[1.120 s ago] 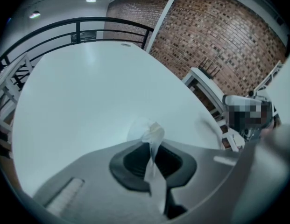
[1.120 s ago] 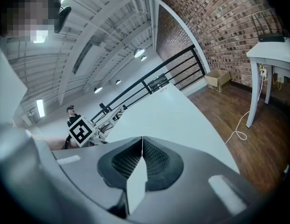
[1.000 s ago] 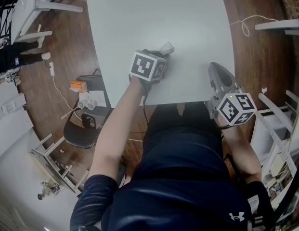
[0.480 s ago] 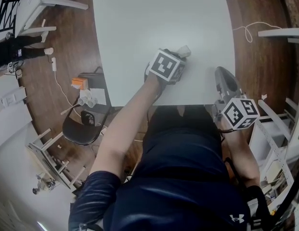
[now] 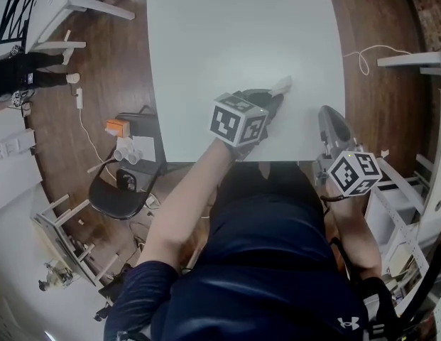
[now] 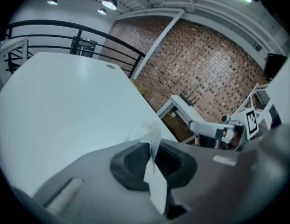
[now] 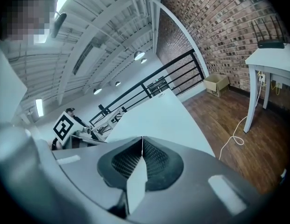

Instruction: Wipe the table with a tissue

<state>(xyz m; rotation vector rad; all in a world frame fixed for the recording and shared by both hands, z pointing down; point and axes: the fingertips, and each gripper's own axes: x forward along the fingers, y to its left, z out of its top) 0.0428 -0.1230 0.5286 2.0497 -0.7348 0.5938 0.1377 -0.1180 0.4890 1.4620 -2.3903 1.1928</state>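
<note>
A white tissue (image 5: pixel 281 85) is pinched in my left gripper (image 5: pixel 275 94), which rests low over the near right part of the white table (image 5: pixel 234 41). In the left gripper view the jaws are shut on the crumpled tissue (image 6: pixel 149 139), whose tip sticks out past my left gripper (image 6: pixel 152 160) against the table (image 6: pixel 56 101). My right gripper (image 5: pixel 330 116) hovers at the table's near right corner, off to the right of the tissue. In the right gripper view the jaws of my right gripper (image 7: pixel 141 160) are shut with nothing between them.
A black chair (image 5: pixel 121 190) with an orange box (image 5: pixel 115 126) and small cups stands left of the table. A white cable (image 5: pixel 363 52) lies on the wooden floor at the right. White shelving (image 5: pixel 412 190) stands at the right edge.
My left gripper has slid the tissue rightward along the table's near edge, closer to the right gripper. The right gripper has barely moved.
</note>
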